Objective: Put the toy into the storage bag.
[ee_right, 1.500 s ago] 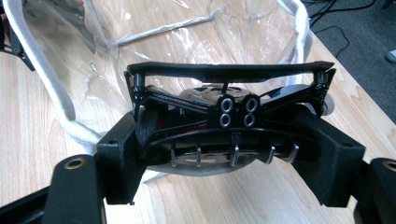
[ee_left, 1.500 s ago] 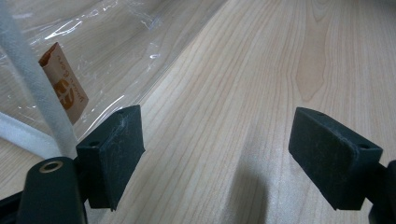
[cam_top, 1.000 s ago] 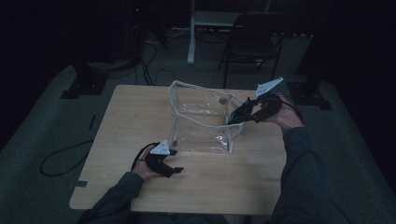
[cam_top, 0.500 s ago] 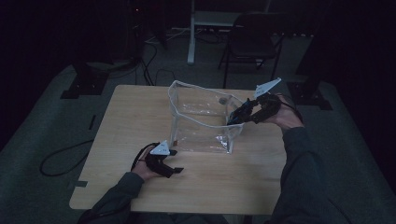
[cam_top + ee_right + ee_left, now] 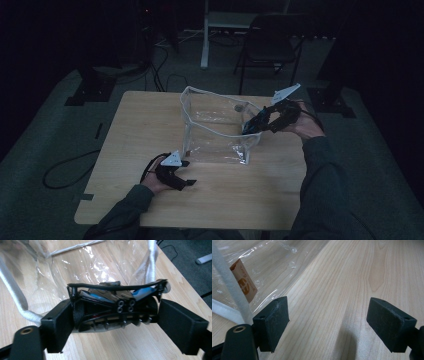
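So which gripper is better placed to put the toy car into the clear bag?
Right. The right gripper already holds the toy car at the clear bag rim; the left gripper rests open on the table.

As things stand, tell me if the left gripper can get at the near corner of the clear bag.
Probably yes. The left gripper rests open on the table, right beside the clear bag; its white-trimmed corner sits just past one jaw, with only bare wood between.
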Motion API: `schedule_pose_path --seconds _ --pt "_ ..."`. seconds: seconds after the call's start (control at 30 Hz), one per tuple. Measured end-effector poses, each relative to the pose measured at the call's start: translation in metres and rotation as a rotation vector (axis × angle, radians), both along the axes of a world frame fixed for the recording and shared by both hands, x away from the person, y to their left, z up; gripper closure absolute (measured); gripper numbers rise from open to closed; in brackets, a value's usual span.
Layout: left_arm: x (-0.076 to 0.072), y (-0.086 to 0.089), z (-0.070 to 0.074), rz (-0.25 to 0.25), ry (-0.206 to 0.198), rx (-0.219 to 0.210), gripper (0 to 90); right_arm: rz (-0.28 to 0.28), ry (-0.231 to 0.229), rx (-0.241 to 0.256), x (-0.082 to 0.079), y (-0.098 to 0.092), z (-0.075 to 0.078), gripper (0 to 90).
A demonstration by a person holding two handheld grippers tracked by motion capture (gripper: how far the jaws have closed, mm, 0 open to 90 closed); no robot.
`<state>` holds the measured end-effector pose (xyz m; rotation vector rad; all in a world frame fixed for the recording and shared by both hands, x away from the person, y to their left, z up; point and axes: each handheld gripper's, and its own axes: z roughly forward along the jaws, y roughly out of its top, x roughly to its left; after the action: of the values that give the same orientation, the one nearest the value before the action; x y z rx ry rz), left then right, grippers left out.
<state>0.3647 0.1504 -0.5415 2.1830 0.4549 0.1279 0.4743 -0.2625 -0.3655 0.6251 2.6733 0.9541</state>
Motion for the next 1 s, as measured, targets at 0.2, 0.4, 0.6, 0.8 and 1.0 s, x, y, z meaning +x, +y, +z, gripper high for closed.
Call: schedule_pose_path --seconds 0.2,0.4,0.6,0.8,1.0 --pt "0.0 -0.001 0.0 0.0 0.001 0.0 18.3 -0.018 -0.005 0.028 -0.005 -0.011 0.009 15.3" --pt "0.0 -0.001 0.0 0.0 0.0 0.0 18.3 -0.04 -0.058 0.057 -0.011 -0.019 0.007 24.6" --pt "0.001 0.0 0.0 0.001 0.003 -0.003 18.3 -0.075 -0.129 0.11 -0.025 -0.025 0.005 25.8" --pt "0.001 -0.001 0.0 0.005 0.001 -0.003 18.3 -0.136 -0.219 0.173 -0.053 -0.027 -0.01 25.8" --pt "0.001 -0.001 0.0 0.004 0.003 0.001 18.3 -0.171 -0.265 0.253 -0.074 -0.024 -0.028 25.7"
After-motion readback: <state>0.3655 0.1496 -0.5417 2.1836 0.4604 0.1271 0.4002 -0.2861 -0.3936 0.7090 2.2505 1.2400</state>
